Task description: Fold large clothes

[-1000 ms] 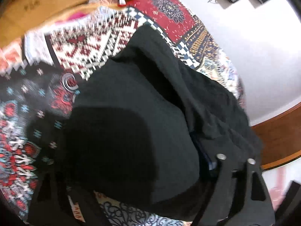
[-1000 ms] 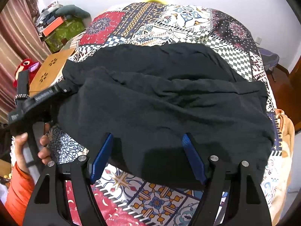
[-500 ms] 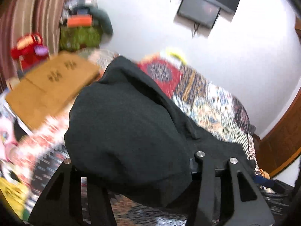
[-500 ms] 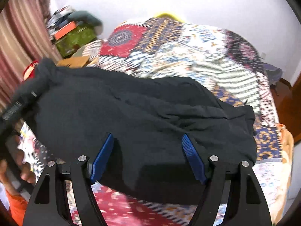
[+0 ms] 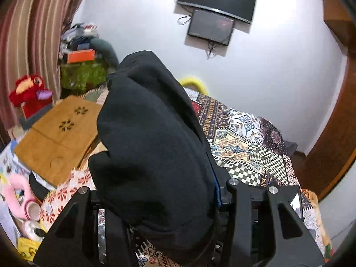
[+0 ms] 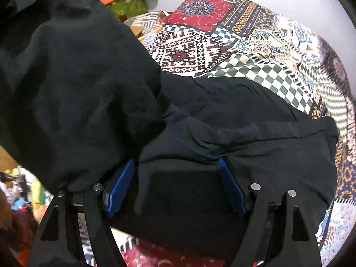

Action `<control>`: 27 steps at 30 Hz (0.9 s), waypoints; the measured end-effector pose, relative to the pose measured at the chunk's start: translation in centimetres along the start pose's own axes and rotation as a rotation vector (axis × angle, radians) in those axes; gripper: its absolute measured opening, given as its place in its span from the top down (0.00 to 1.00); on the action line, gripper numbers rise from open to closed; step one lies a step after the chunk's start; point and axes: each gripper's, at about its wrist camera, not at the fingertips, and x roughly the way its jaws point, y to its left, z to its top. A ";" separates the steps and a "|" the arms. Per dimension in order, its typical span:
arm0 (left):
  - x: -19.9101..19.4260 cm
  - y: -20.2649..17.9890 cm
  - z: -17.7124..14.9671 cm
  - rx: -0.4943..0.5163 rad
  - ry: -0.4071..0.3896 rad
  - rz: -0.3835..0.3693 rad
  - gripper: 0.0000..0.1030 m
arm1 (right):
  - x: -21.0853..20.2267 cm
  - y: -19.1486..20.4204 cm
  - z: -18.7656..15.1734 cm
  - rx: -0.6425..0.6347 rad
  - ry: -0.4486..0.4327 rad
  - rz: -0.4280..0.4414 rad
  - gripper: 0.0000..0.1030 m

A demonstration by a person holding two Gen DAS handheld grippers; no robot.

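- While carrying the lifted end of the black garment (image 5: 151, 133) across for the fold, keep it high enough to clear the layer below, keep both grips firm, and lay edge to edge before letting go.
- Left wrist view: left gripper (image 5: 155, 178) raised and aimed across the room toward a white wall with two dark screens (image 5: 213, 13).
- Jaws closing, a thick bunch of the black garment between them, draped forward and hiding the left finger; a sliver of blue pad (image 5: 216, 189) showing on the right, pressed against the cloth.
- Bunch lifted clear of the patchwork bedspread (image 5: 244, 138), seen beyond and to the right; a brown cardboard sheet (image 5: 60, 133) and a red plush toy (image 5: 29, 91) off to the left.
- Right wrist view: right gripper (image 6: 178, 173) pointing steeply down at the bed.
- Blue pads (image 6: 121, 187) set wide apart, a broad folded edge of the same garment filling the gap and touching both; judged clamped on that wide fold.
- Rest of the garment lying flat on the patchwork bedspread (image 6: 244, 66) ahead, its far part creased; raised end hanging as a dark mass at upper left.
- Likely snag: raised cloth sagging and dragging the lower layer out of line.
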 end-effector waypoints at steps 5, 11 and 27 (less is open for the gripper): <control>-1.0 -2.9 0.8 0.052 -0.010 -0.033 0.56 | -5.8 -4.7 -3.4 0.196 -0.114 0.108 0.29; -1.6 -8.4 0.6 0.154 -0.008 -0.060 0.56 | -6.9 -8.8 -7.9 0.222 -0.072 -0.028 0.29; 6.6 -23.7 -10.9 0.478 0.483 -0.315 0.37 | -15.4 -17.7 -15.9 0.483 -0.212 -0.154 0.29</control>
